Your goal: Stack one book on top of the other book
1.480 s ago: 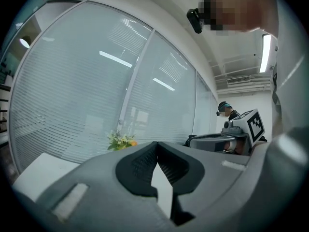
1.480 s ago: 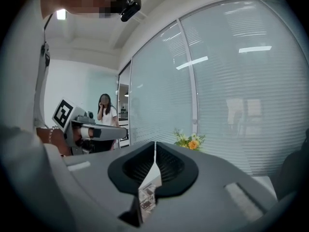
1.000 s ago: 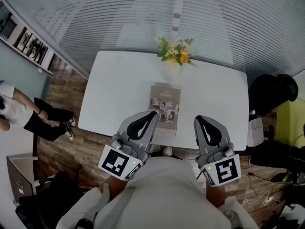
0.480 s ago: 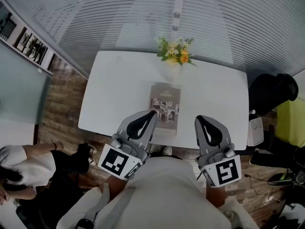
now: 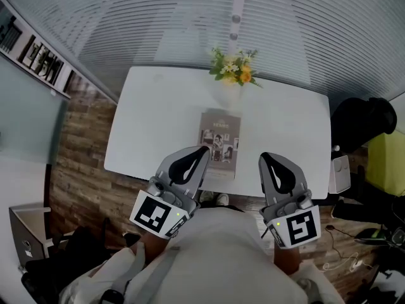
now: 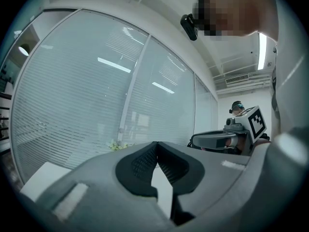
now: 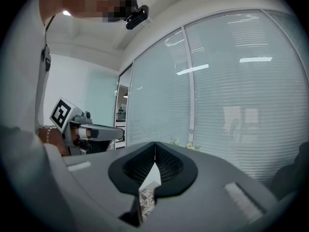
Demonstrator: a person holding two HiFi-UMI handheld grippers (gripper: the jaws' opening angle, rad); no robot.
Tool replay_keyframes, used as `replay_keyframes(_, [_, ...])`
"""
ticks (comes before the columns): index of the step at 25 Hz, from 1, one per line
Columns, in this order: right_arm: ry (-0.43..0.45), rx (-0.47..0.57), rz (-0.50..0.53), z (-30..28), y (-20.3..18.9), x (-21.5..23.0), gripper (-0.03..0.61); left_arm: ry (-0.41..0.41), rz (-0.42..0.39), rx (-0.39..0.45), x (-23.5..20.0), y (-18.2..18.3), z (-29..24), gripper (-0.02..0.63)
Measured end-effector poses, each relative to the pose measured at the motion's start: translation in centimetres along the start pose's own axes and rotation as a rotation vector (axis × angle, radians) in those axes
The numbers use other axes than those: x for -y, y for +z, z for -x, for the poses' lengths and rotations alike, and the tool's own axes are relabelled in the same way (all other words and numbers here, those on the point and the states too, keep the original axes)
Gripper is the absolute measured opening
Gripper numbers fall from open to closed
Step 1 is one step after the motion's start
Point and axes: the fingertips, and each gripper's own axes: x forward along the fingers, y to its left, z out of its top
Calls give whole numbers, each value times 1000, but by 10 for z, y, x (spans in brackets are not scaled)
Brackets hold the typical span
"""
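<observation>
Nearest me, my left tongs (image 5: 201, 151) and right tongs (image 5: 266, 158) were held close to my chest. Each pair was pressed together with nothing between them. Just past their tips a book (image 5: 220, 141) lay flat and cover up on the white desk (image 5: 152, 119), near its front edge and about midway across. Only one cover showed from above, and I could not tell whether a second book lay under it. I judged it fairly light and stiff, with a glossy cover likely to slip, so a pinch across the thickness at a long edge seemed safest. Flowers (image 5: 234, 68) stood at the desk's far side. Since a second earlier the book had not shifted and my tongs had barely moved. They pointed a little higher, so the flowers sat lower in their own views. The person left of the desk was gone.
</observation>
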Motion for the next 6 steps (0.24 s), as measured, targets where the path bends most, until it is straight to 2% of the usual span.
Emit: replay_keyframes(6, [2, 4, 3, -3, 0, 1, 6, -5, 0, -2, -2, 0, -3, 6])
